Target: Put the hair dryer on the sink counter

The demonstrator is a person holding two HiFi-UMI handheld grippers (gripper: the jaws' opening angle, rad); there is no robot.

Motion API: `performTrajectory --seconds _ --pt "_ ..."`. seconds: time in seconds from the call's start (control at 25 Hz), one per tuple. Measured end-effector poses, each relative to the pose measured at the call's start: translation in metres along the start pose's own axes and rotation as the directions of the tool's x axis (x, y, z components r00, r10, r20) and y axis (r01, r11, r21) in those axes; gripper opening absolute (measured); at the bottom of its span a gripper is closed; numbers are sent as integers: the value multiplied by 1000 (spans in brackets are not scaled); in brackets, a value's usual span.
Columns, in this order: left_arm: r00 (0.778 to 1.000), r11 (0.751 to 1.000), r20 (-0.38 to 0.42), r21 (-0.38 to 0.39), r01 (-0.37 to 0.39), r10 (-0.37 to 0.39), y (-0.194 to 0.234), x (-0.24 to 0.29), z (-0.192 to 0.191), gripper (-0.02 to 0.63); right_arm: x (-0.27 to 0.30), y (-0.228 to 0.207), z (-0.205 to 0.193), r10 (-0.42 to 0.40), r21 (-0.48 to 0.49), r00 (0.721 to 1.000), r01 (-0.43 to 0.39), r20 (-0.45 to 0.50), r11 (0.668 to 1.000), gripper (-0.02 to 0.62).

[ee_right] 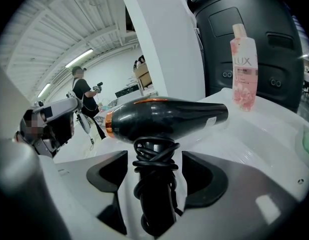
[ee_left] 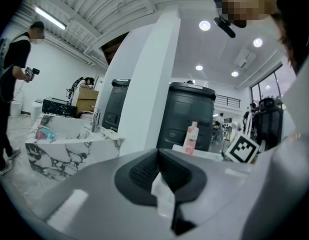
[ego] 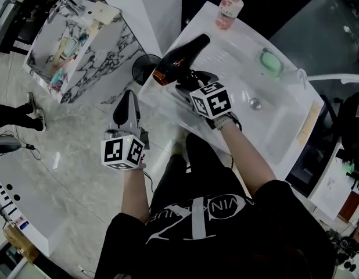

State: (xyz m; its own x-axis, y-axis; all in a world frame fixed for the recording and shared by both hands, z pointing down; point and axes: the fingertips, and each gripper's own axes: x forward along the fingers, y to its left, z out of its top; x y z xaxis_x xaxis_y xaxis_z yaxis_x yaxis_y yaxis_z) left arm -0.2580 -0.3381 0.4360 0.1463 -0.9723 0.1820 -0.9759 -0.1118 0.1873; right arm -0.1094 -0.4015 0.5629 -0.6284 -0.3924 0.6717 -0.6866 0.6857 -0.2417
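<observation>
**A:** Any writing you can read?
**B:** "LUX" on the pink plastic bottle [ee_right: 243,69], upper right. Your black hair dryer [ego: 178,60] lies near the left edge of the white sink counter [ego: 295,106], with its handle between the spread jaws of your right gripper [ee_right: 157,174]. Your left gripper [ee_left: 159,171] has its jaws pressed together.

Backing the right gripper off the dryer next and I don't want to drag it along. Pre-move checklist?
1. Hair dryer down on the sink counter: ok, it lies on the counter beside the basin.
2. Right gripper released: ok, jaws apart with a gap on either side of the handle.
3. Cord free of the jaws: cannot tell. It is wound round the handle, which sits between them.
4. Margin to the counter edge: cannot tell. The orange-ringed end lies close to the edge.
5. Left gripper out of the way: ok, shut, empty, above the floor.
6. Pink bottle and green oval item: ok, well apart from the dryer.
</observation>
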Motion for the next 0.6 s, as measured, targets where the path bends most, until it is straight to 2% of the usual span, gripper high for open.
performTrajectory --seconds 0.48,0.6 --pt "999 999 10 10 47 -47 -16 -3 6 0 -36 4 4 -10 25 997 8 72 1000 351" --pt "998 998 11 13 63 -63 -20 -5 6 0 -49 5 8 -24 30 994 20 108 999 316"
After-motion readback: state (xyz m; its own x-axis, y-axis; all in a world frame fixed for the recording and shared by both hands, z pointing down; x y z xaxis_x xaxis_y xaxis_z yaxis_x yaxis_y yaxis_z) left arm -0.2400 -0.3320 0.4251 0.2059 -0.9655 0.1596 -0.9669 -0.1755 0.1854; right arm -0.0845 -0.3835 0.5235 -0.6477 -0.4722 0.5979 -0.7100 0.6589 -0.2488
